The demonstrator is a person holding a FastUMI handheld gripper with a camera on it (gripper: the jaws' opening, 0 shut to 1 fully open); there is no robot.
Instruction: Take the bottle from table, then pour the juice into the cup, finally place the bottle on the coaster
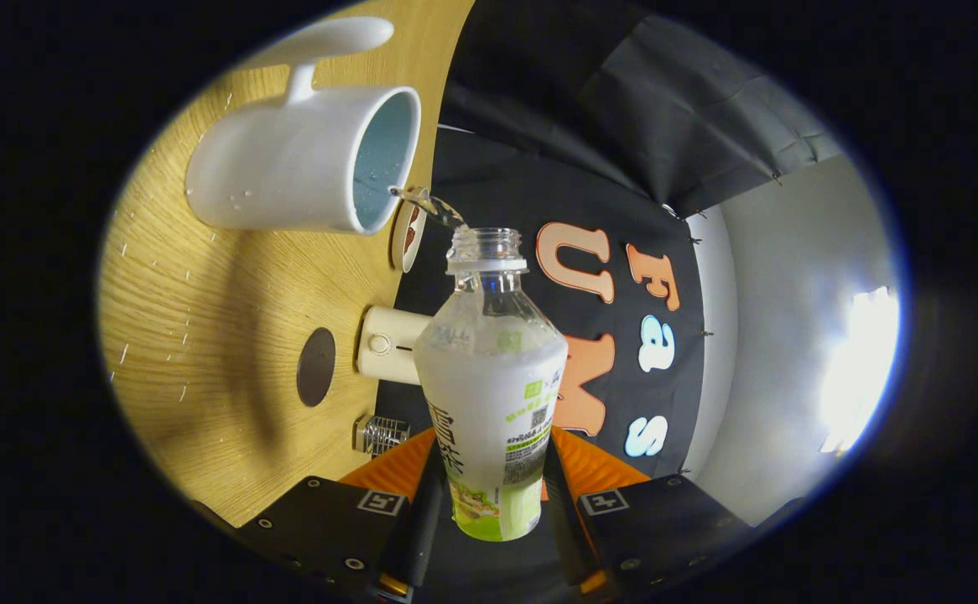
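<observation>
Two fingers: the gripper point(493, 520) had one finger point(418, 524) on each side of the bottle's lower body, both pressed against it, so the tongs were pinching the bottle.
Bottle: the bottle point(493, 394) stood between the fingers and reached ahead of them, uncapped, its open neck pointing away from the camera.
Bottle's look: clear plastic at the neck and shoulder, a pale wrap label lower down with a green band at the bottom; print on the label was too small to make out.
Tilt: the whole scene was rolled sideways, so the table point(204, 335) rose like a wall beside the bottle, which lay tipped toward the cup.
Stream: a thin stream of juice point(429, 205) ran from the bottle's mouth to the cup's rim.
Cup: the white cup point(288, 159) sat on the table beyond the bottle's mouth, its handle on the side away from the bottle, its inside pale blue and wet.
Drops: small drops clung to the cup's outer wall and speckled the wood around it.
Coaster: a dark round coaster point(316, 367) lay flat on the table, apart from the cup and bare.
Other things: a cream-coloured object with a button point(388, 344) stood just beside the coaster, a small metal object point(380, 434) sat nearer the fingers, and a round disc point(408, 239) stood beside the cup.
</observation>
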